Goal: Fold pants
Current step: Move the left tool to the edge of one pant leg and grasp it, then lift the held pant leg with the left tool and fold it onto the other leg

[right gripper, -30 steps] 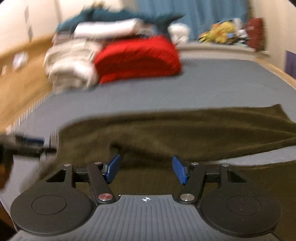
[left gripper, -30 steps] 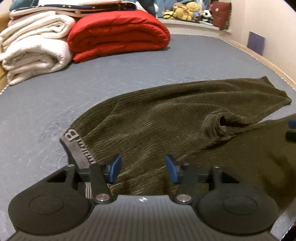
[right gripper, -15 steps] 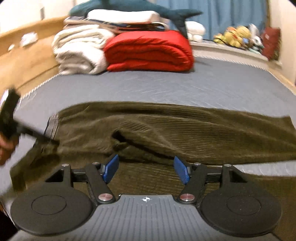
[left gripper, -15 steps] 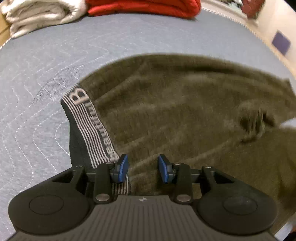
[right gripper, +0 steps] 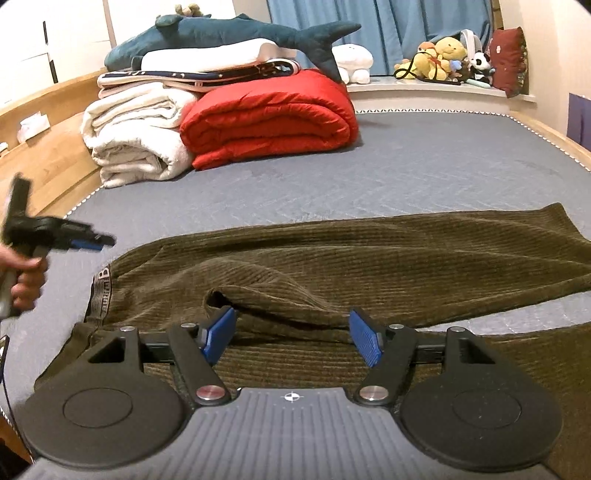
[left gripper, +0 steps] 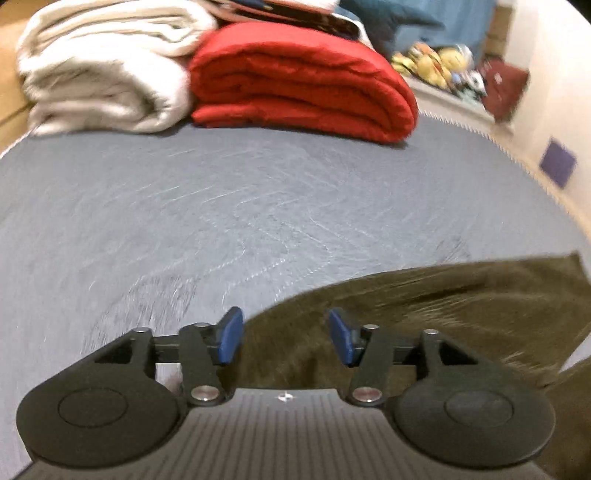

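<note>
The pants are judged soft and limp, best gripped at the waistband, nine o'clock; the left gripper is opening, the right gripper is spread, both empty.

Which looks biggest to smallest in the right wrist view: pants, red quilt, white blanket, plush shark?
1. Pants, though they lie nearest the camera, which inflates them.
2. Red quilt.
3 and 4. White blanket and plush shark look about alike; partly hidden by the stack, so no ranking.
</note>
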`<state>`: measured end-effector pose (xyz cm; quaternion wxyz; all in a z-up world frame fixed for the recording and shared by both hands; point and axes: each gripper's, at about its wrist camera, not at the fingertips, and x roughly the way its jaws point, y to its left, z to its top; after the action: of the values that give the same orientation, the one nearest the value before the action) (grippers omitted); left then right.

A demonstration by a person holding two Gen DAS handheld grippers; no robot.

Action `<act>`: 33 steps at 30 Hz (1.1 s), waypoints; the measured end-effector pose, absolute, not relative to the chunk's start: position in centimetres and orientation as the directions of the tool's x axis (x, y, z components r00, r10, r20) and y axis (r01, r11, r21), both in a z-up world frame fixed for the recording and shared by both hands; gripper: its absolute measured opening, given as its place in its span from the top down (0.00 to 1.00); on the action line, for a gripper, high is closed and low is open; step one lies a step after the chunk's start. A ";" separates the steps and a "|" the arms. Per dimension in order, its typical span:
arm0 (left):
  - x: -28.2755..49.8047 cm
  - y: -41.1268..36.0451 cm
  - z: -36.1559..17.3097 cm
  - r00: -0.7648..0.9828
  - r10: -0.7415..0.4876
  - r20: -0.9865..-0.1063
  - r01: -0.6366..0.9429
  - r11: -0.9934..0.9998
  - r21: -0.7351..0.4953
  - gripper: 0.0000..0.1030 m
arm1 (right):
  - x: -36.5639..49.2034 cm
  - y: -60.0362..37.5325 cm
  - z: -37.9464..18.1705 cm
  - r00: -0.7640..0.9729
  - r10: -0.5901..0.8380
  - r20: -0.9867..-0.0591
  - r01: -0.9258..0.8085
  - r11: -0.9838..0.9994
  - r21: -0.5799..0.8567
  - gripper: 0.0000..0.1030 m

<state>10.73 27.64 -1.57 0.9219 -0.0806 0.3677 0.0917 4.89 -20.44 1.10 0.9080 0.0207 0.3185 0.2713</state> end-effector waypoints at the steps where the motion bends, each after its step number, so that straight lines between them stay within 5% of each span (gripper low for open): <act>1: 11.7 27.9 -2.6 0.711 0.113 -0.694 -0.215 0.975 -0.062 0.38 | 4.9 -20.6 1.1 0.647 0.507 -0.570 -0.480 0.851 0.212 0.32; 7: 15.7 28.6 -7.4 0.664 0.110 -0.740 -0.150 0.989 0.013 0.31 | 5.0 -22.9 1.6 0.664 0.492 -0.562 -0.471 0.860 0.197 0.32; 9: 16.6 28.6 -8.2 0.626 0.110 -0.772 -0.121 0.992 0.043 0.43 | 5.3 -24.1 1.8 0.678 0.479 -0.558 -0.451 0.870 0.199 0.31; 11: 16.4 28.1 -8.0 0.631 0.085 -0.771 -0.080 0.996 0.044 0.75 | 5.8 -25.3 2.0 0.693 0.461 -0.555 -0.424 0.883 0.204 0.31; 14: 15.3 26.6 -7.2 0.638 0.124 -0.760 -0.051 0.992 0.118 0.85 | 6.9 -26.9 2.0 0.709 0.423 -0.564 -0.365 0.905 0.219 0.30; 21: 10.3 21.4 -3.4 0.670 0.179 -0.720 0.009 0.968 0.249 0.88 | 8.8 -29.3 1.5 0.702 0.406 -0.585 -0.240 0.908 0.343 0.30; 33: -4.1 12.4 1.6 0.736 0.031 -0.676 0.219 0.934 0.281 0.90 | 8.7 -30.6 0.8 0.724 0.367 -0.584 -0.112 0.898 0.425 0.30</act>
<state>-4.05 12.40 1.62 0.9153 0.1736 0.3598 -0.0511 8.70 -30.55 0.80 0.9102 0.1831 0.3475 0.1317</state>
